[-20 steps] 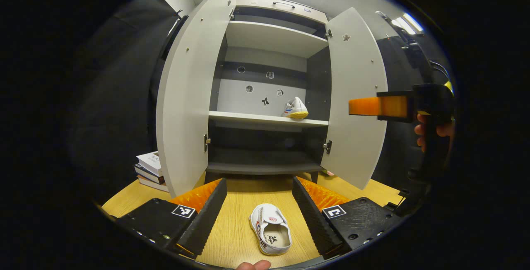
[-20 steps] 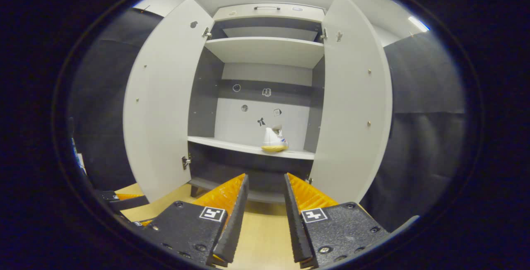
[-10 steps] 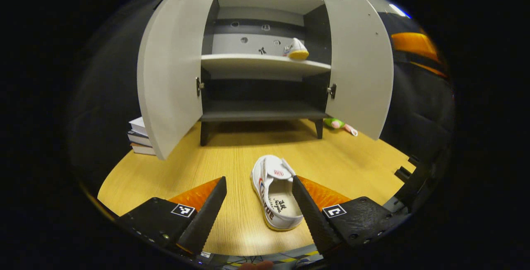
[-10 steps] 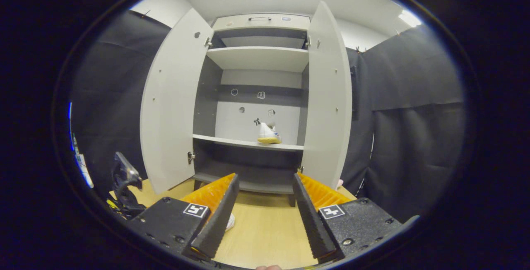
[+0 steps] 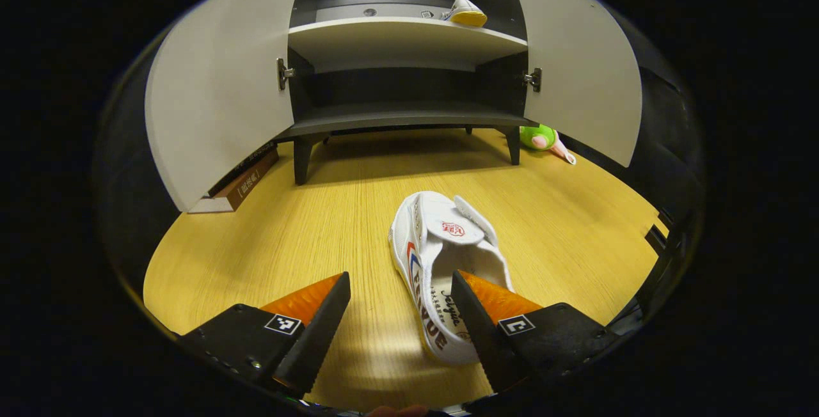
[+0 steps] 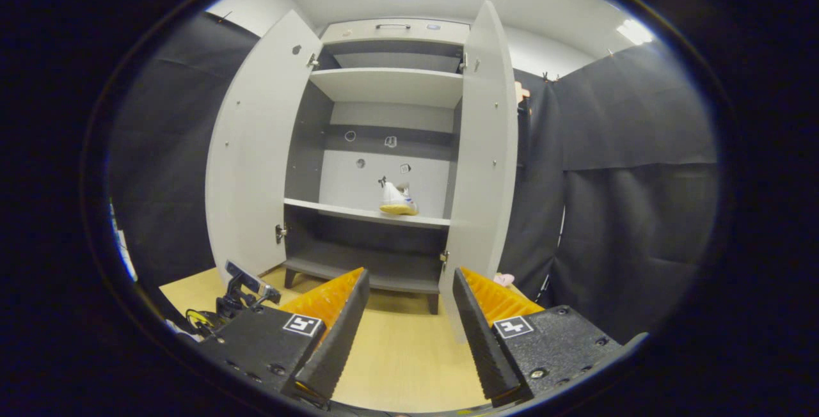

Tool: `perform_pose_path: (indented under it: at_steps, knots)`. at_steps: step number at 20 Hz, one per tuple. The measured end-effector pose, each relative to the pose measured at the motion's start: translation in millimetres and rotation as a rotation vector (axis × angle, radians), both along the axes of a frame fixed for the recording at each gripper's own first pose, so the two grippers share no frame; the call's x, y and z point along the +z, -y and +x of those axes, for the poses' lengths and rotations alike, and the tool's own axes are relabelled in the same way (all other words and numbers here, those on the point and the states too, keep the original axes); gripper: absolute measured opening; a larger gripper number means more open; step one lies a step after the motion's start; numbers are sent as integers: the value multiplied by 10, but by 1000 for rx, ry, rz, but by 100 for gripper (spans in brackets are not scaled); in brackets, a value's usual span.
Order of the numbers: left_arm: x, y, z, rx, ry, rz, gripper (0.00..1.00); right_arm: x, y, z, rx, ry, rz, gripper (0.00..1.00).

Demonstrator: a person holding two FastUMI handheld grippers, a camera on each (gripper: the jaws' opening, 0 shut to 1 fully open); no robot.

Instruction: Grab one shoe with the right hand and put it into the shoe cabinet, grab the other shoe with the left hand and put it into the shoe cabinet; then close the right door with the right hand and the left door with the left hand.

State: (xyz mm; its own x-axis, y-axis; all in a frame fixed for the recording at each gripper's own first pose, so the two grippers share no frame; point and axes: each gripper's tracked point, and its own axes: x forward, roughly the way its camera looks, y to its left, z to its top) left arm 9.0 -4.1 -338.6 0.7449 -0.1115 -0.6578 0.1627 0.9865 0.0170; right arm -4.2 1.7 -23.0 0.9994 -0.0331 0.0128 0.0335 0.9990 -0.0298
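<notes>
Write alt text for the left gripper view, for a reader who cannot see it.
The open left gripper hangs low over a white shoe lying on a wooden floor, one finger in front of the shoe's heel. Beyond stands a shoe cabinet with both doors open and a second shoe on its shelf; a green toy lies beside it.

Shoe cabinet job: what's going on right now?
One shoe sits on the middle shelf of the shoe cabinet, both doors open. The left gripper is open over the second shoe on the wooden floor, one finger at its heel opening, not gripping. The right gripper is open and empty, facing the cabinet.
</notes>
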Motion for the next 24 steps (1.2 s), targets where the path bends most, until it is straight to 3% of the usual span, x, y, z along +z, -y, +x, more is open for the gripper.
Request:
perform_pose_path:
  at_steps: [4, 6, 9, 10, 11, 13, 15, 17, 19, 20, 21, 24]
  knots:
    - [-126, 49, 231, 1, -10, -39, 98, -83, 150, 79, -20, -31, 2, 83]
    - [-182, 36, 369, 16, -7, -44, 93, -154, 186, 133, -25, -51, 4, 83]
    - [-227, 47, 507, 39, -2, -66, 65, -236, 230, 198, -30, -75, -2, 83]
    - [-236, 81, 522, 38, 2, -75, 61, -259, 237, 220, -31, -82, -5, 83]
    - [-215, 94, 519, 37, 10, -66, 46, -276, 245, 243, -32, -87, -7, 83]
    - [-188, 24, 556, 50, 45, 2, 33, -297, 243, 277, -29, -93, -11, 83]
    - [-192, 9, 539, 51, 55, 9, 13, -311, 213, 330, -24, -97, -15, 83]
    - [-183, -4, 564, 46, 52, 4, 3, -315, 171, 371, -11, -98, -15, 83]
    - [-145, 8, 483, 50, 36, -19, 2, -312, 130, 397, 1, -95, -16, 83]
    - [-27, 22, 425, 48, 49, -29, 12, -290, 108, 416, 7, -90, -15, 83]
    - [136, 44, 378, 42, 71, -30, 2, -283, 84, 431, 14, -85, -13, 83]
    - [829, 109, 279, 16, 175, -19, 2, -249, 0, 475, 38, -69, -11, 83]
